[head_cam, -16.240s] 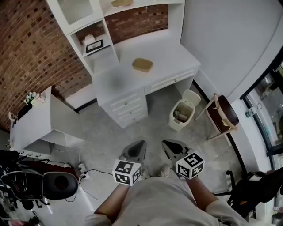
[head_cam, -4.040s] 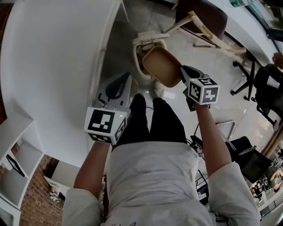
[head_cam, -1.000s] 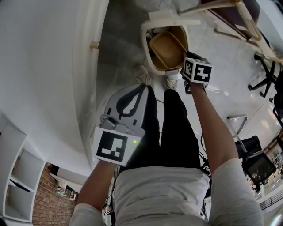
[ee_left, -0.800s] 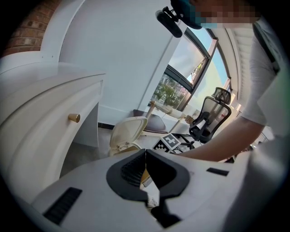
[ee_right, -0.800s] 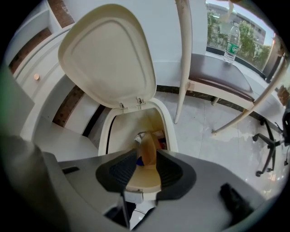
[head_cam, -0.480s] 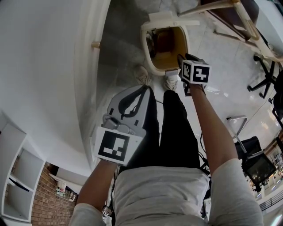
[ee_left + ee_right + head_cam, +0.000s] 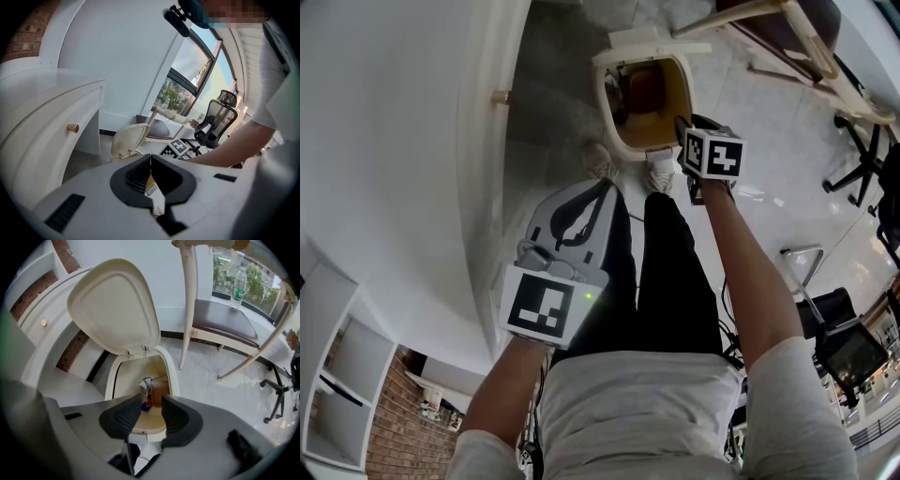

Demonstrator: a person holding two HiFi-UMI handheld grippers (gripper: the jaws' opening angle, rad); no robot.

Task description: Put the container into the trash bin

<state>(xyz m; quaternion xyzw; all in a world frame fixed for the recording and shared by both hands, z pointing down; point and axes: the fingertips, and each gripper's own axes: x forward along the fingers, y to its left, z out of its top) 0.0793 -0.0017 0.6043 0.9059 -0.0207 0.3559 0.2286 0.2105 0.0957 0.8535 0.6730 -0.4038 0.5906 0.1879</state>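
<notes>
Right gripper [image 7: 151, 404] hung over the trash bin [image 7: 609, 103], jaws spread wide, empty; left gripper [image 7: 150, 159] pressed together on nothing. Container [image 7: 673, 94] inside seemed light and stiff, best pinched at its rim.

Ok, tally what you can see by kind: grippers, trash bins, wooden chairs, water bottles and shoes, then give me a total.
grippers: 2, the left gripper and the right gripper
trash bin: 1
wooden chair: 1
water bottle: 1
shoes: 2
total: 7
</notes>
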